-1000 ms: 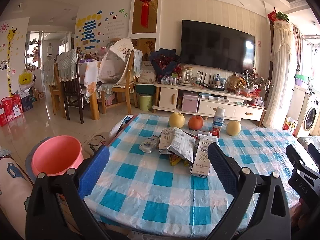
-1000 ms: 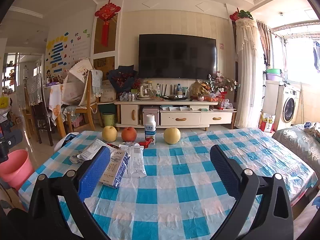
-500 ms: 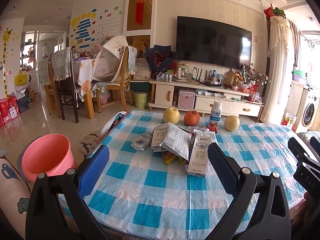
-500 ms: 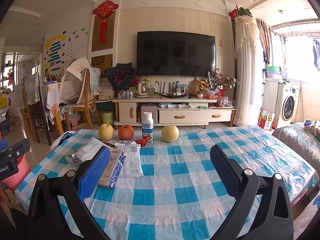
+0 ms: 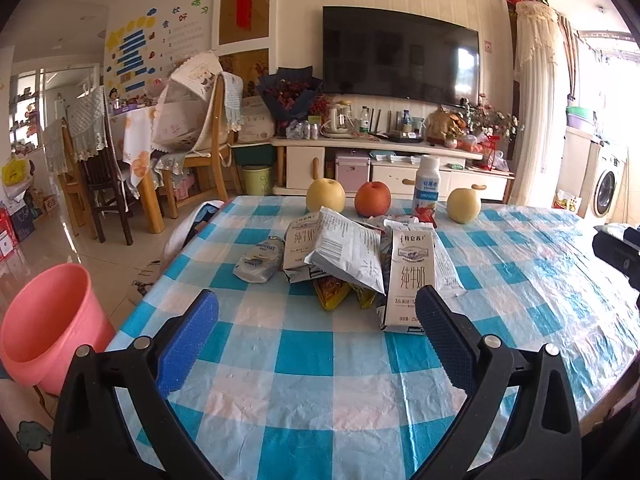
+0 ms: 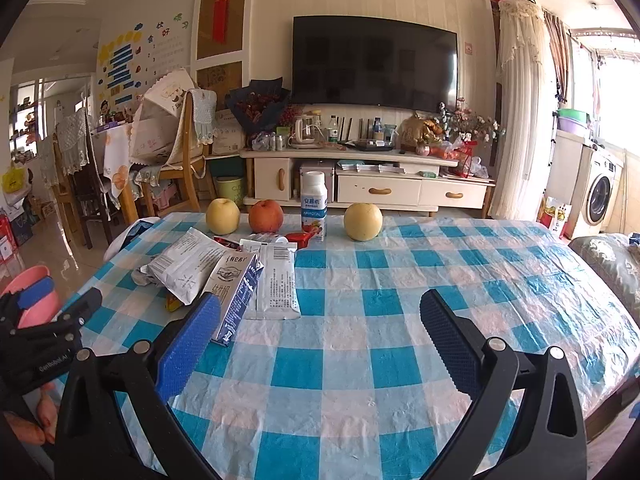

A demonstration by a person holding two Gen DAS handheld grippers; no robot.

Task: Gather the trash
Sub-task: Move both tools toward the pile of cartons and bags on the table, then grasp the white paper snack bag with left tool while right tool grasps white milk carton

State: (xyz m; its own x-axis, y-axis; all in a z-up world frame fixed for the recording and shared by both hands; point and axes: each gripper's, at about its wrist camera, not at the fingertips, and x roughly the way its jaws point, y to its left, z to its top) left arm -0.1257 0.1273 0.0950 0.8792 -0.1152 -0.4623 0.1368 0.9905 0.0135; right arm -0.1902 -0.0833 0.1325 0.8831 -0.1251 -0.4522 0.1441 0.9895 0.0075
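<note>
Crinkled foil wrappers (image 5: 347, 249), boxy milk carton (image 5: 412, 276), glossy tablecloth (image 5: 312, 364).

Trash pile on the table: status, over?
Left gripper open, empty. Right gripper open, empty. Trash pile untouched on checked tablecloth; pink bin on the floor beside the table. Fruit and bottle behind the pile, nothing blocking.

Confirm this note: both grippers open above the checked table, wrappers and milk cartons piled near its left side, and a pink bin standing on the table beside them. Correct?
Not quite. The pink bin stands on the floor off the table's left edge, not on it; the left wrist view shows this. The rest holds: left gripper and right gripper open, milk cartons and wrappers piled left.
</note>
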